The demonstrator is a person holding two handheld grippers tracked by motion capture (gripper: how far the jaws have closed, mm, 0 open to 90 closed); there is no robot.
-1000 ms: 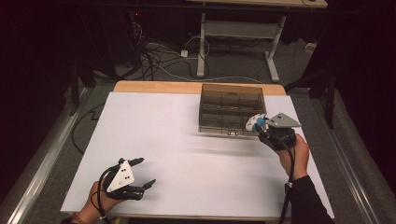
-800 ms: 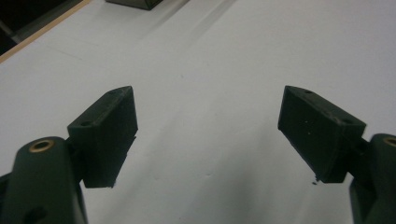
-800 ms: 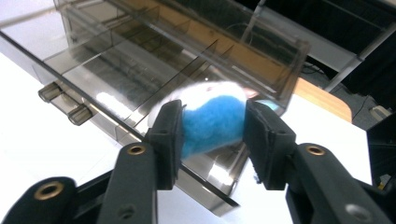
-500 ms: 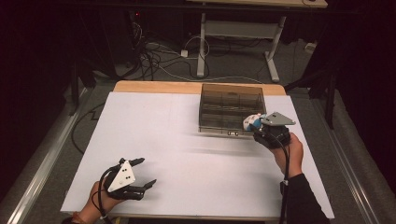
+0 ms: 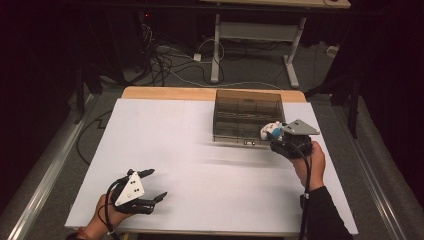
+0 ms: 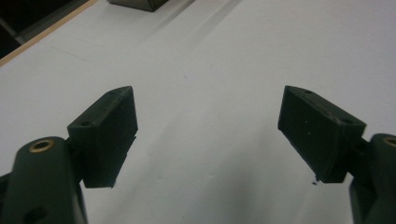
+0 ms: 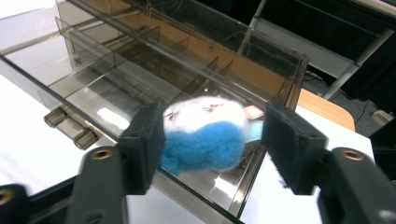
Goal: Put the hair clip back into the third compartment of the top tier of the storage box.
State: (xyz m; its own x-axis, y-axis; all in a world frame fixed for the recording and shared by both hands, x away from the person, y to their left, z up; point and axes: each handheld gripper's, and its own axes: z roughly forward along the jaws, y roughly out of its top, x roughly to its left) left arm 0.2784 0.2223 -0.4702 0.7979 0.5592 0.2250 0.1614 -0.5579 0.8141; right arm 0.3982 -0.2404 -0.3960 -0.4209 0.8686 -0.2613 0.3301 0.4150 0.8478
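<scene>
A small plush toy [image 7: 205, 133], white on top and blue below, sits between the pads of my right gripper [image 7: 212, 135]. The gripper is shut on it above the front right corner of a smoky clear compartment box [image 7: 93, 70]. From the high view the toy [image 5: 270, 130] hangs at the tip of the right gripper [image 5: 272, 134], by the front edge of the box [image 5: 235, 135]. My left gripper [image 5: 156, 184] rests near the table's front left corner, jaws wide apart. Between the left gripper's [image 6: 208, 126] fingers lies only the white tabletop.
The box has several dividers and two latches [image 7: 72, 128] on its front wall. The white table surface [image 5: 200, 165] spreads between the two hands. A wooden strip [image 5: 170, 93] runs along the far edge. Cables and a desk frame [image 5: 250, 35] lie on the floor beyond.
My right gripper has shifted slightly left, toward the box's front right corner, still carrying the toy. The left gripper has stayed where it was.
</scene>
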